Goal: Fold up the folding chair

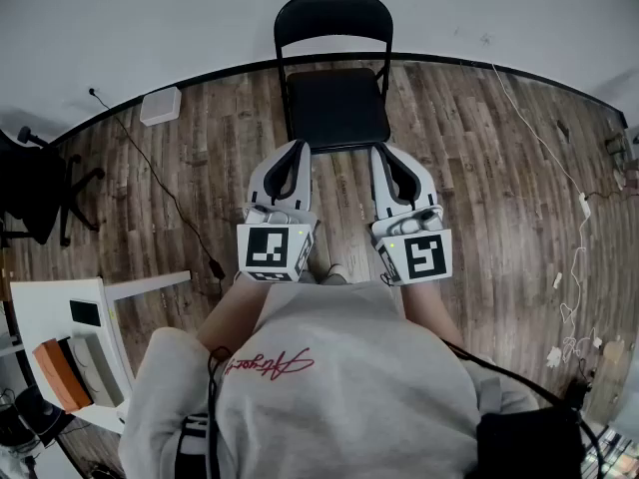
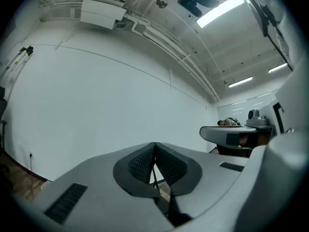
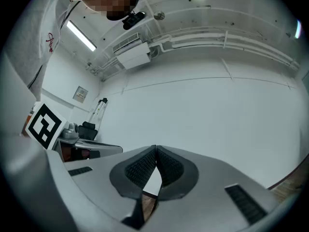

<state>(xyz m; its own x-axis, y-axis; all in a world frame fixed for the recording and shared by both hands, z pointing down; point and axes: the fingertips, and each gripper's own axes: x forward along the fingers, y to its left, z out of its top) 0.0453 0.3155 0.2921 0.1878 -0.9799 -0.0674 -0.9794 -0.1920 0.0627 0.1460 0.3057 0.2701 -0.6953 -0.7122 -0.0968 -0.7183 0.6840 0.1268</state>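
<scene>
Grey sweatshirt (image 1: 329, 367) fills the head view at 6 o'clock, and both grippers reach out from it toward 12 o'clock. Left gripper (image 1: 297, 148) and right gripper (image 1: 385, 152) run side by side, each with its jaws pressed tip to tip and nothing between them, as each gripper view shows. Straight beyond them at 12 o'clock stands the folding chair (image 1: 334, 108). Its seat's front edge lies just past the two tips, one near each front corner; contact cannot be judged. It is black, unfolded, with a flat seat and a rounded backrest (image 1: 332, 18) against the white wall, on the wooden floor (image 1: 479, 168).
</scene>
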